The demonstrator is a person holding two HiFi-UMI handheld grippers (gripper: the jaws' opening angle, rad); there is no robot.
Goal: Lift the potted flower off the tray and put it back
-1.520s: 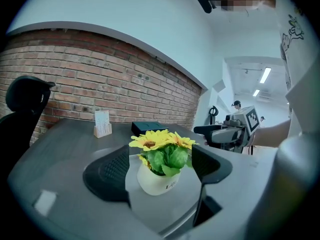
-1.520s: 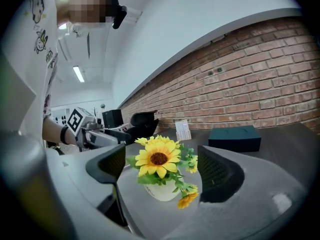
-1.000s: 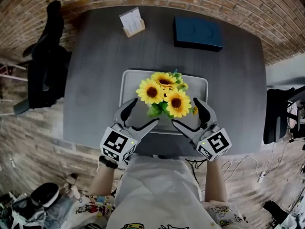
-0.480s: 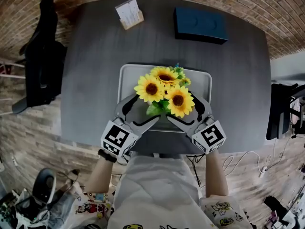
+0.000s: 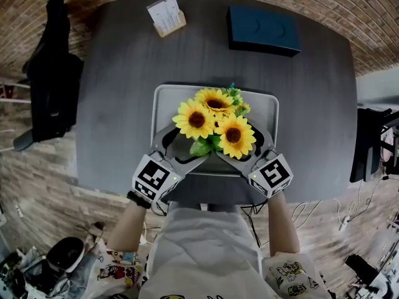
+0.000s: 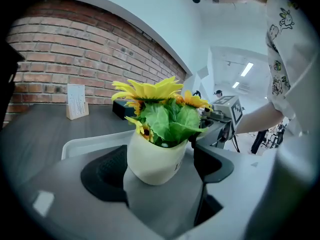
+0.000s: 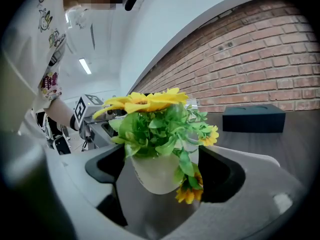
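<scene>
A cream pot [image 6: 155,159] of yellow sunflowers [image 5: 215,120] stands on the grey tray [image 5: 163,98] in the middle of the dark table. My left gripper [image 5: 185,145] reaches in from the front left, my right gripper [image 5: 243,149] from the front right. Each one is open, with its jaws wide on either side of the pot. In the left gripper view the pot fills the gap of the left gripper [image 6: 160,166]. In the right gripper view the right gripper [image 7: 162,174] flanks the pot [image 7: 152,171] closely. Whether the pads touch it is unclear. The flowers hide the pot from above.
A dark blue box [image 5: 262,30] lies at the table's far right, and a small card stand [image 5: 166,15] at the far left. A black chair [image 5: 53,67] stands off the table's left edge. The tray's rim [image 6: 75,144] runs just behind the left jaw.
Both grippers have slid inward and forward along the tray, so their jaws now bracket the pot. The jaw openings look unchanged, and the pot stays in its place.
</scene>
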